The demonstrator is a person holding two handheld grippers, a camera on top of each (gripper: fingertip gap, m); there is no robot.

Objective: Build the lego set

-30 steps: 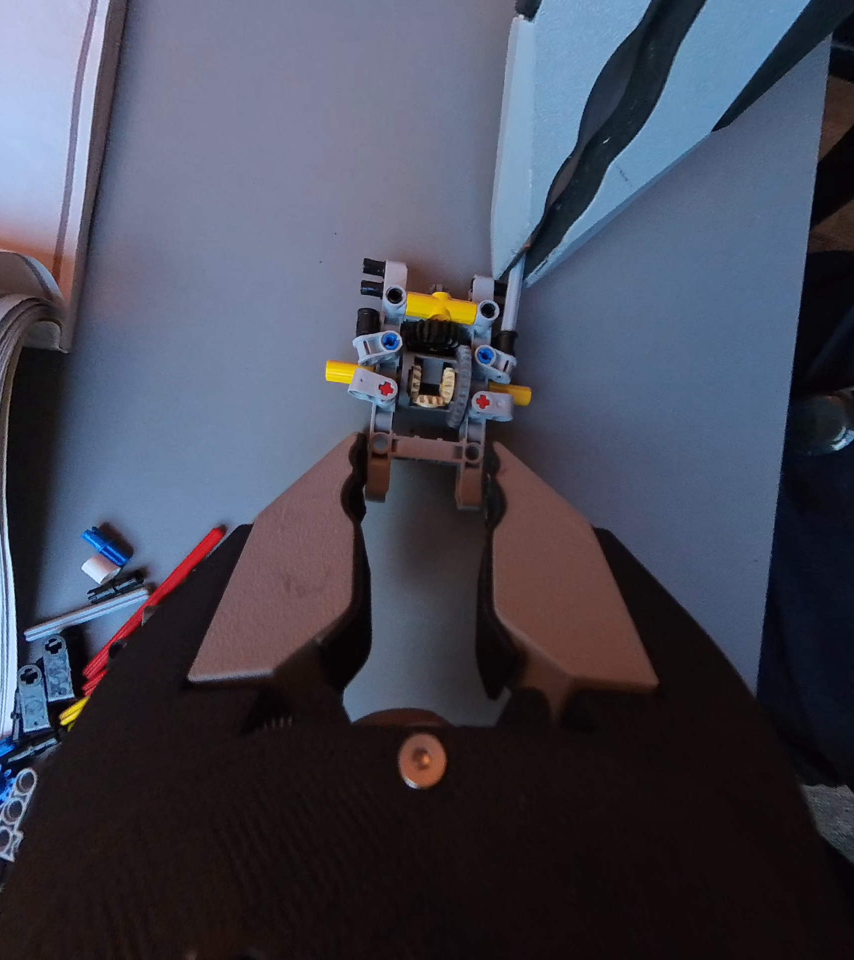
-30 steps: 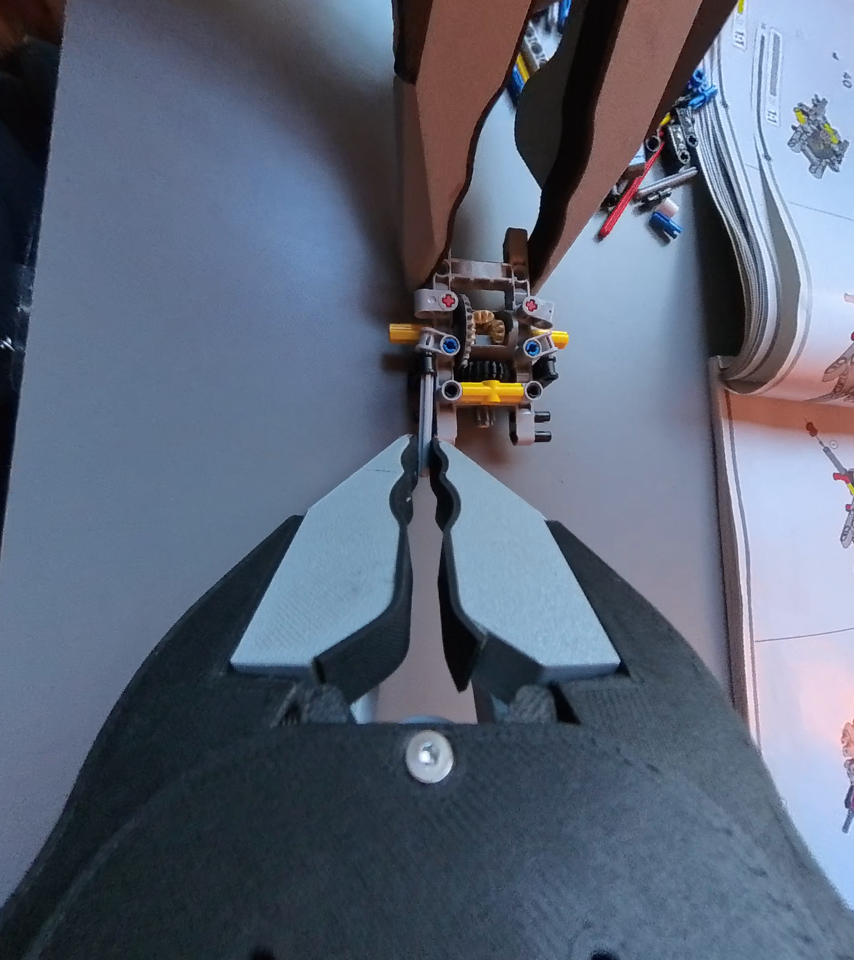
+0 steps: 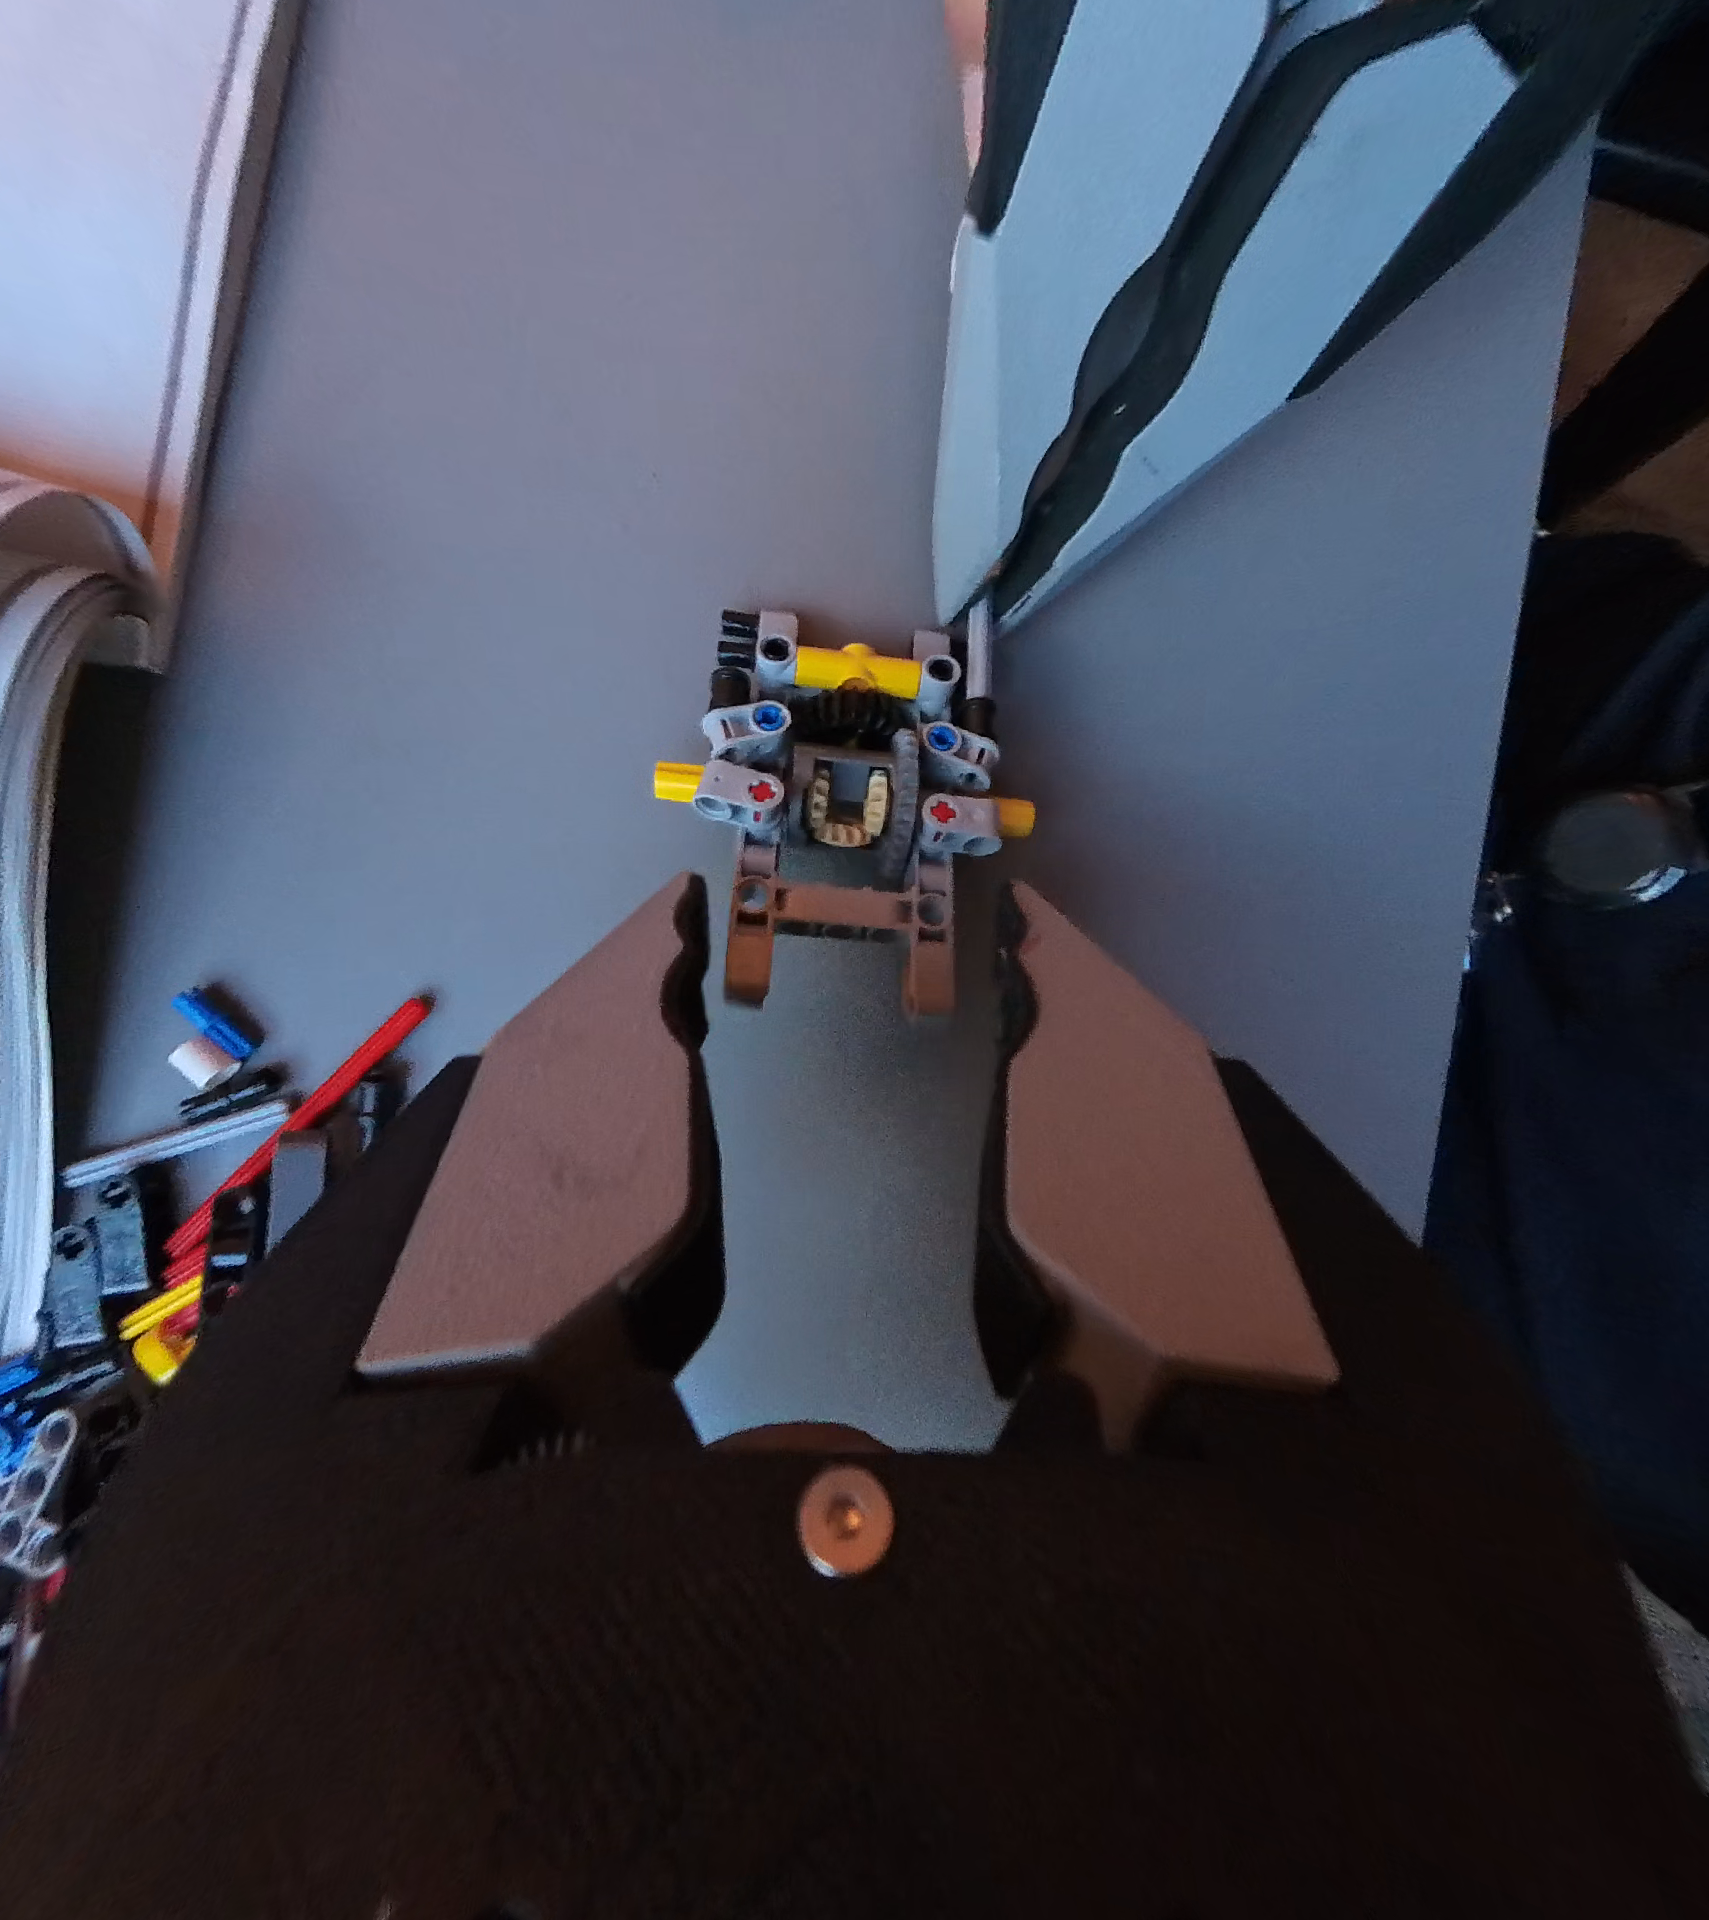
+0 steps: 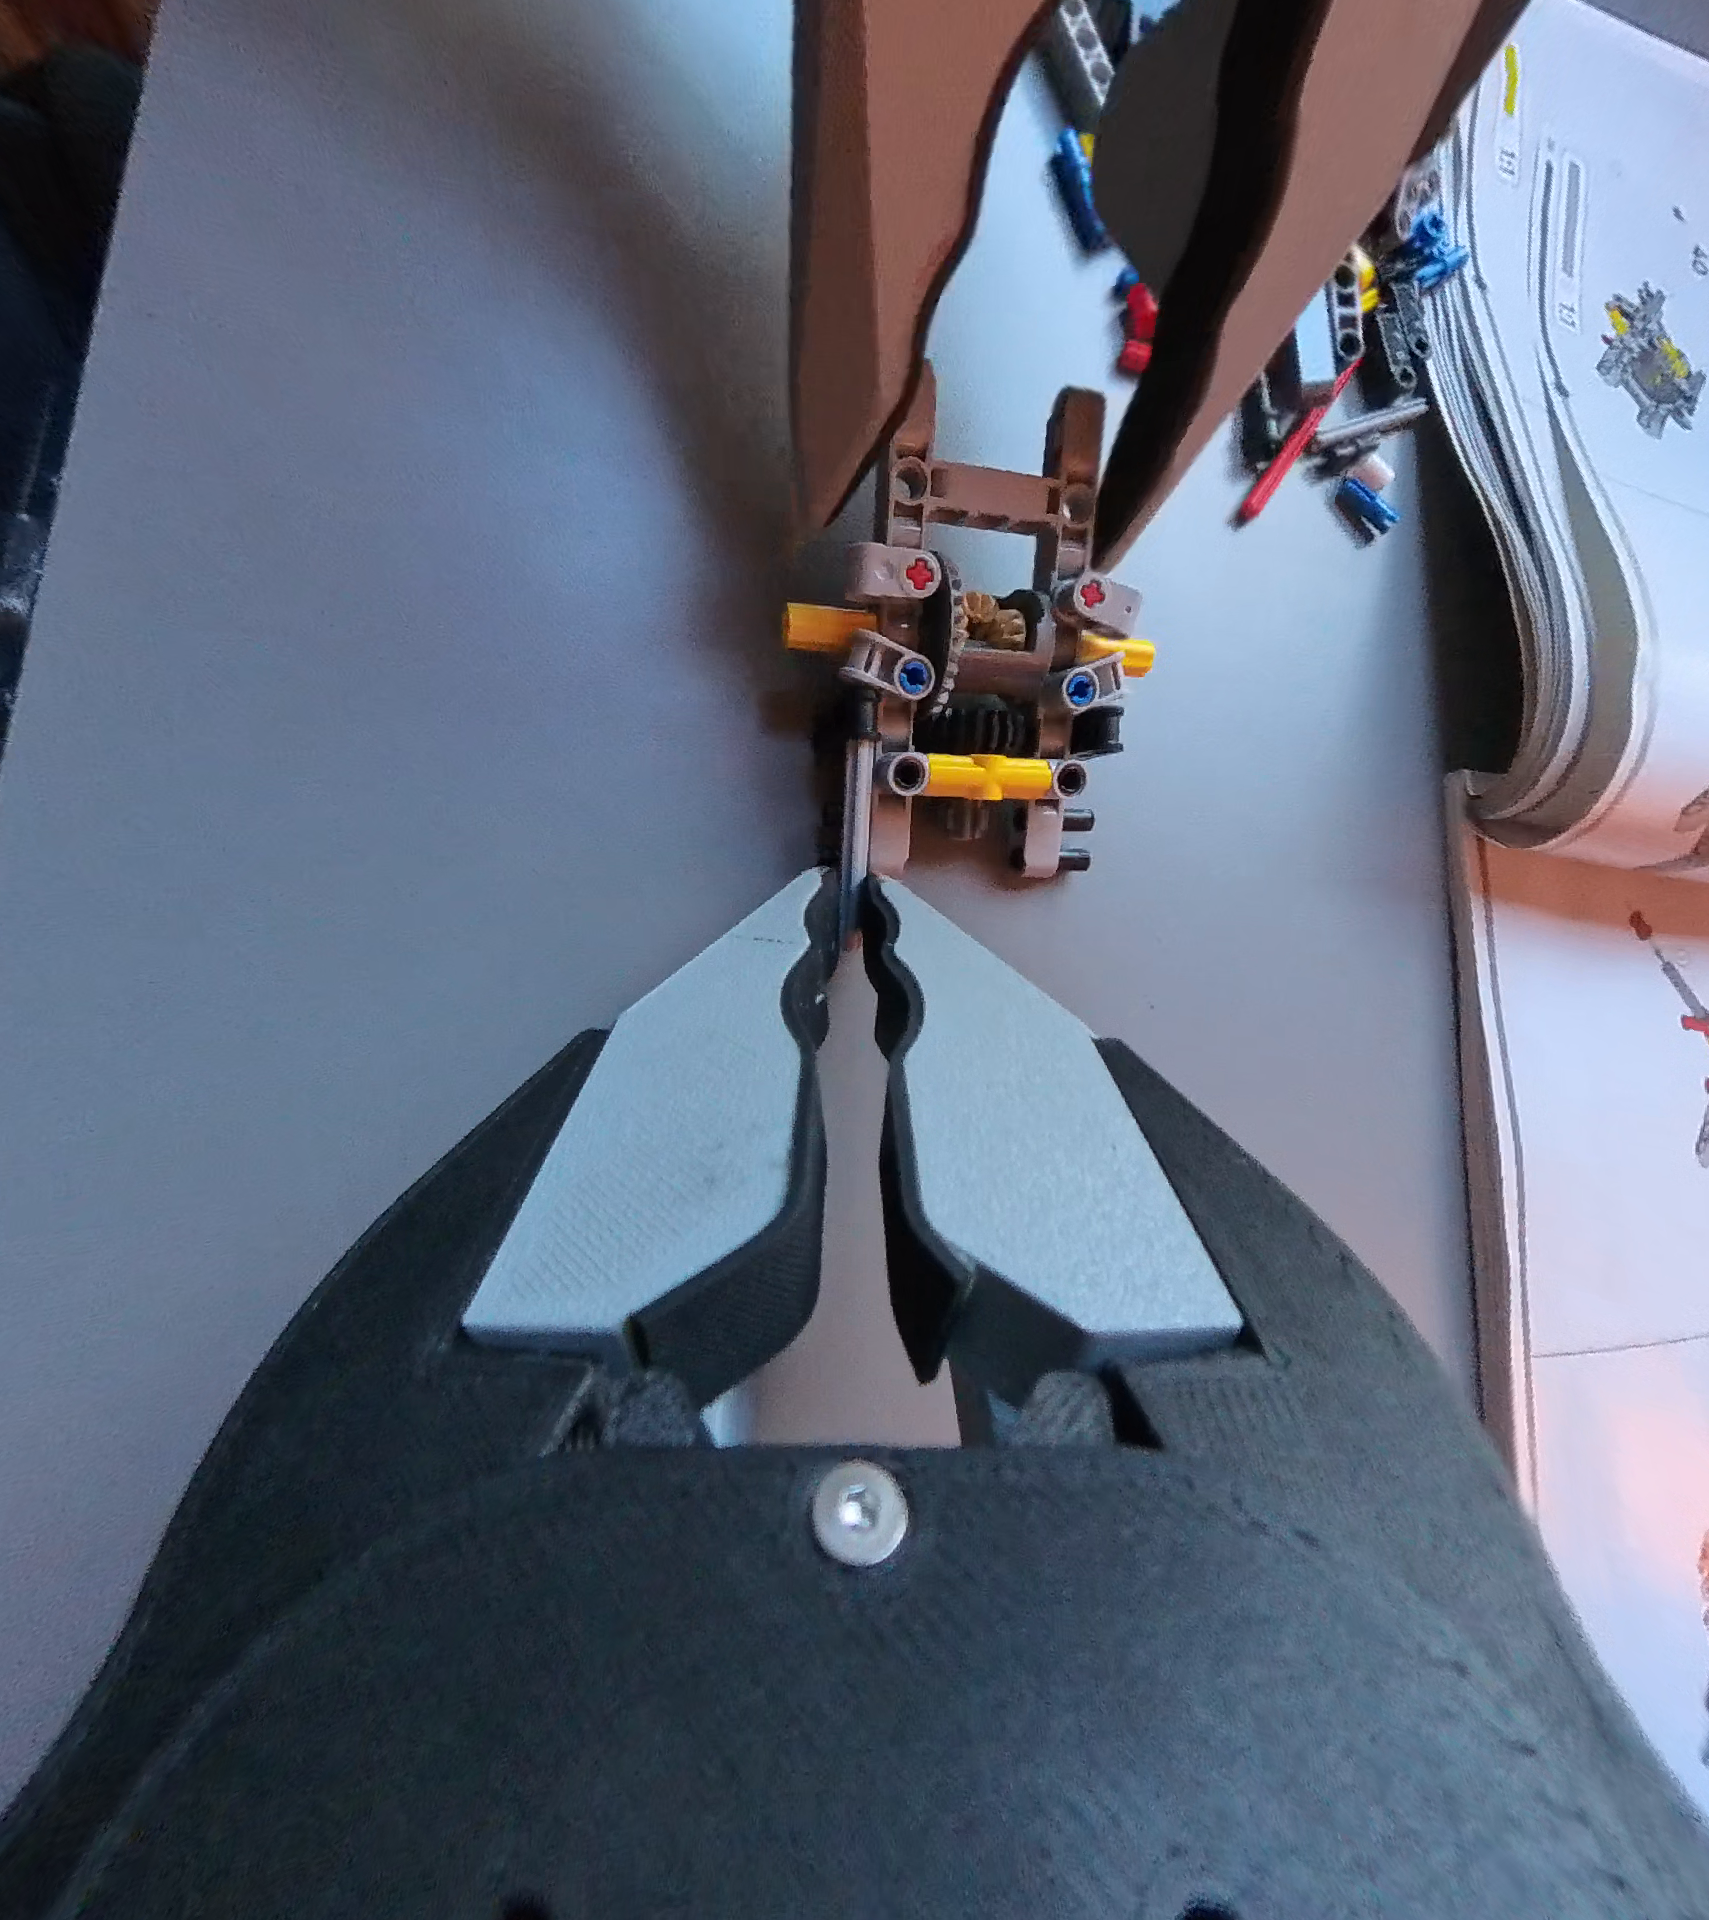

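A small toy-brick gear assembly is sitting on the grey bench, directly ahead of the left gripper and reaching back between its brown fingertips; those jaws are standing wide, with a clear strip of bench showing on each side of the assembly's two brown rear legs, so nothing is being held there. Facing it from the far side, the right gripper is pinching its grey jaws shut on a thin grey axle that is running along one edge of the assembly. The build is looking light, rigid and hard-surfaced, yet I would judge it apt to pop apart at its pins if squeezed across the gears; the brown frame by the left jaws looks like the sturdiest place to take hold. It is showing yellow axles and a yellow crossbar, pale grey connectors with blue and red pins, a black gear and tan bevel gears in the middle. Loose parts are lying off to the left of the left jaws, beside an open instruction booklet
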